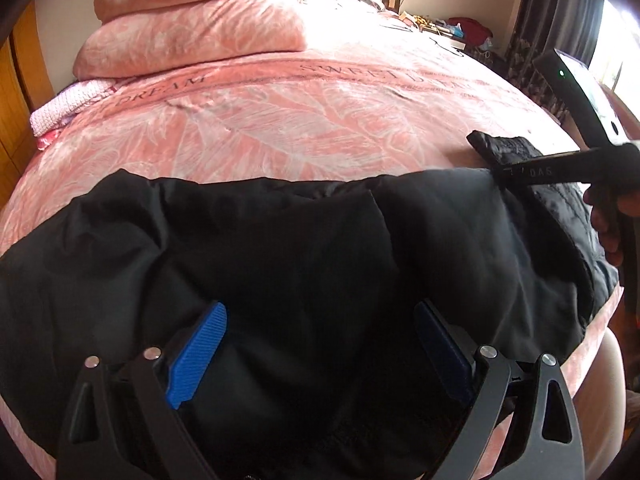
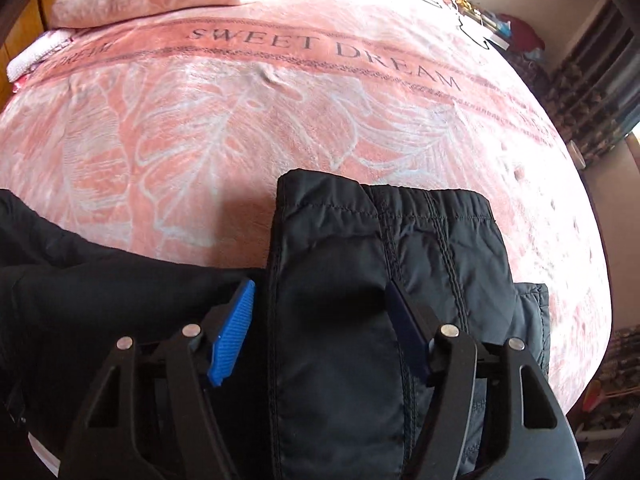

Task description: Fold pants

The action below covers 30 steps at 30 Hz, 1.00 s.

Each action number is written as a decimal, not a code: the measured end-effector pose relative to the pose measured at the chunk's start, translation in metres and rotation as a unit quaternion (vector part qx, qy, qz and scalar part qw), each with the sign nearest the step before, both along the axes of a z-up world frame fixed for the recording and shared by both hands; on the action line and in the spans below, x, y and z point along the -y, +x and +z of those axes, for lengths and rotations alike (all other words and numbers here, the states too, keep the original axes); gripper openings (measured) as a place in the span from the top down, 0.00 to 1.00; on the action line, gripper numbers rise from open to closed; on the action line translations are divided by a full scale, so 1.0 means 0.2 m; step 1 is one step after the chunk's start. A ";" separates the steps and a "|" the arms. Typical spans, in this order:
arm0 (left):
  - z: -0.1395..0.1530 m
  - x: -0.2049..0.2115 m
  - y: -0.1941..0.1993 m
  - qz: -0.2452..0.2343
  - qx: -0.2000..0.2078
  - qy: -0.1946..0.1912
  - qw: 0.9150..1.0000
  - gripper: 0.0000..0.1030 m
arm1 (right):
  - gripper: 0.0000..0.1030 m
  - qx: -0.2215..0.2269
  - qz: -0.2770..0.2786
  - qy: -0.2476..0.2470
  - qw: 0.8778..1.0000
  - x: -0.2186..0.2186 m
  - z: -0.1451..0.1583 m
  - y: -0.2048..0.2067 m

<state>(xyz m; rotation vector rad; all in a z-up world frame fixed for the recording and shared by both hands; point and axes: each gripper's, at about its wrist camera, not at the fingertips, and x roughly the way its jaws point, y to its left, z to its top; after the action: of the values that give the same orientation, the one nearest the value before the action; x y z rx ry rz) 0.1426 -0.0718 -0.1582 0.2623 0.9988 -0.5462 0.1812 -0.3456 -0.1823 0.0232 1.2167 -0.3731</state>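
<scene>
**Pants laid along the bed's near edge, both jaws spread**

You had the black pants (image 1: 280,240) stretched sideways across the near edge of the bed (image 1: 280,120), the waistband end (image 2: 424,216) already doubled over at your right. Your left gripper (image 1: 320,344) hovered over the mid-leg fabric with its jaws spread wide and nothing pinched; your right gripper (image 2: 320,328) sat above the folded waistband end, jaws likewise released.

To fold well, you needed to pinch every layer at a seam edge, not the slippery top layer alone, and to lift both ends level so the padded cloth would not slump.

The fabric's right end overhung the mattress corner, so any pull toward you risked a slide off. Open pink blanket (image 2: 240,128) lay beyond; the folded quilts (image 1: 192,28) stood well apart.
</scene>
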 end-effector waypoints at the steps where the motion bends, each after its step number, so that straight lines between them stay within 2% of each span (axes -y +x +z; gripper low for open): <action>1: -0.02 0.01 -0.01 -0.003 0.005 0.009 1.000 0.08 | 0.59 -0.004 -0.003 0.010 1.000 0.01 -0.02 0.01; 2: -0.04 0.01 -0.01 -0.006 0.009 0.015 1.000 0.08 | 0.77 -0.003 -0.009 0.024 1.000 0.04 -0.02 0.01; 3: -0.05 0.02 -0.02 -0.007 0.011 0.019 1.000 0.07 | 0.85 0.005 -0.015 0.037 0.999 0.06 0.00 0.00; 5: -0.06 0.01 -0.02 -0.009 0.011 0.018 1.000 0.07 | 0.94 0.032 -0.018 0.039 0.999 0.09 0.07 -0.06; 9: -0.07 0.01 -0.02 -0.006 0.009 0.017 1.000 0.06 | 0.94 0.120 -0.024 0.082 0.989 0.18 0.31 -0.32; 13: -0.07 0.02 -0.03 -0.002 0.013 0.024 1.000 0.05 | 0.93 0.161 -0.056 0.092 0.981 0.33 0.45 -0.63; 16: -0.06 0.01 -0.04 0.006 0.010 0.021 1.000 0.05 | 0.86 0.157 -0.087 0.070 0.981 0.44 0.47 -0.82; 17: -0.06 0.01 -0.04 0.010 0.010 0.021 1.000 0.05 | 0.79 0.147 -0.094 0.055 0.983 0.47 0.46 -0.87; 18: -0.05 0.01 -0.04 0.013 0.009 0.020 1.000 0.05 | 0.68 0.136 -0.104 0.038 0.985 0.50 0.44 -0.92; 20: -0.04 0.01 -0.05 0.018 0.007 0.019 1.000 0.05 | 0.59 0.110 -0.120 0.006 0.987 0.55 0.38 -1.01; 21: -0.03 0.01 -0.06 0.020 0.007 0.018 1.000 0.05 | 0.57 0.091 -0.128 -0.006 0.988 0.58 0.34 -1.05; 23: -0.02 0.00 -0.07 0.025 0.004 0.010 1.000 0.05 | 0.54 0.060 -0.152 -0.012 0.986 0.65 0.26 -1.12; 26: -0.01 -0.02 -0.06 0.035 -0.006 -0.005 0.999 0.05 | 0.49 0.032 -0.185 0.013 0.982 0.75 0.17 -1.22; 28: 0.01 -0.03 -0.05 0.038 -0.014 -0.015 0.999 0.06 | 0.44 0.011 -0.209 -0.006 0.978 0.80 0.14 -1.27; 29: 0.02 -0.05 -0.05 0.039 -0.017 -0.021 0.999 0.06 | 0.34 0.004 -0.215 -0.018 0.976 0.81 0.13 -1.29; 30: 0.04 -0.06 -0.04 0.040 -0.018 -0.027 0.999 0.06 | 0.30 0.006 -0.220 -0.025 0.975 0.83 0.14 -1.31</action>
<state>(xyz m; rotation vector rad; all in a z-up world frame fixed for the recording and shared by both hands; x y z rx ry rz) 0.1344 -0.0599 -0.1502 0.1646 1.0242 -0.5058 -0.0815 -0.5113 -0.1542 0.2553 1.1848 -0.7888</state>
